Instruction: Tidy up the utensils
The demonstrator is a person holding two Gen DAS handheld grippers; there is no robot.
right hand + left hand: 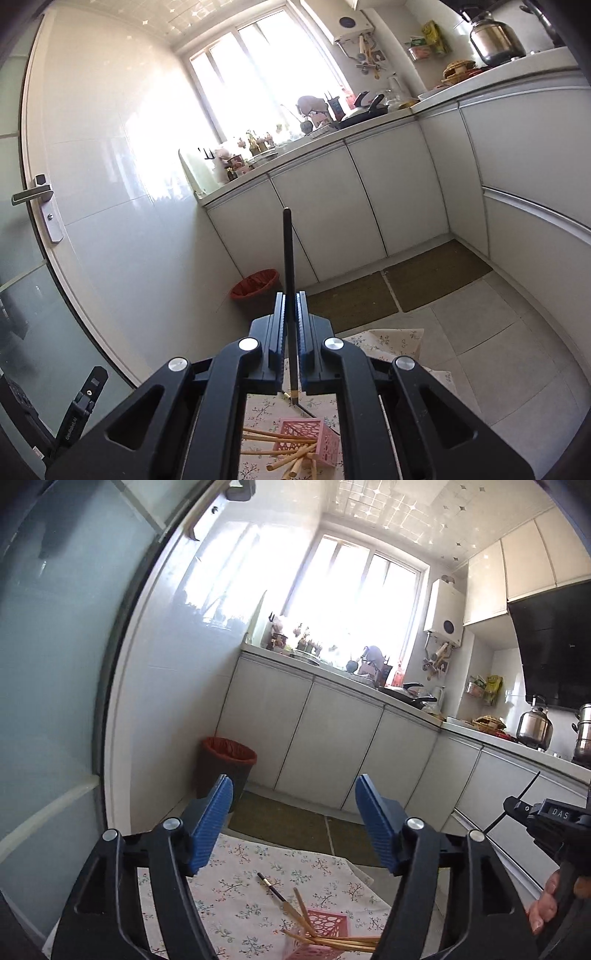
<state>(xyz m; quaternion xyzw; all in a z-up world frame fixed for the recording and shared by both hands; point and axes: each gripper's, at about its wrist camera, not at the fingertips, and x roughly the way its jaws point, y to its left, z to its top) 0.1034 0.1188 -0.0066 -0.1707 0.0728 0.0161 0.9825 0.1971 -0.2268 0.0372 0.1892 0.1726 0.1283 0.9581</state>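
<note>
My left gripper (295, 812) is open, its blue pads (218, 823) wide apart with nothing between them, raised above a table with a floral cloth (236, 897). On the cloth lie a black chopstick (271, 886) and a pink perforated holder (327, 925), which looks tipped over, with several bamboo chopsticks (343, 941) sticking out. My right gripper (291, 317) is shut on another black chopstick (288, 266), which points up and away from the jaws. Below it are the pink holder (314, 439) and the bamboo chopsticks (273, 435). A hand holding the right gripper (546, 819) shows at the left view's right edge.
A dark bin with a red liner (227, 760) stands on the floor by the white wall. White cabinets (332, 746) run under a crowded counter. Brown mats (424, 284) lie on the tiled floor. A frosted glass door (44, 701) is at the left.
</note>
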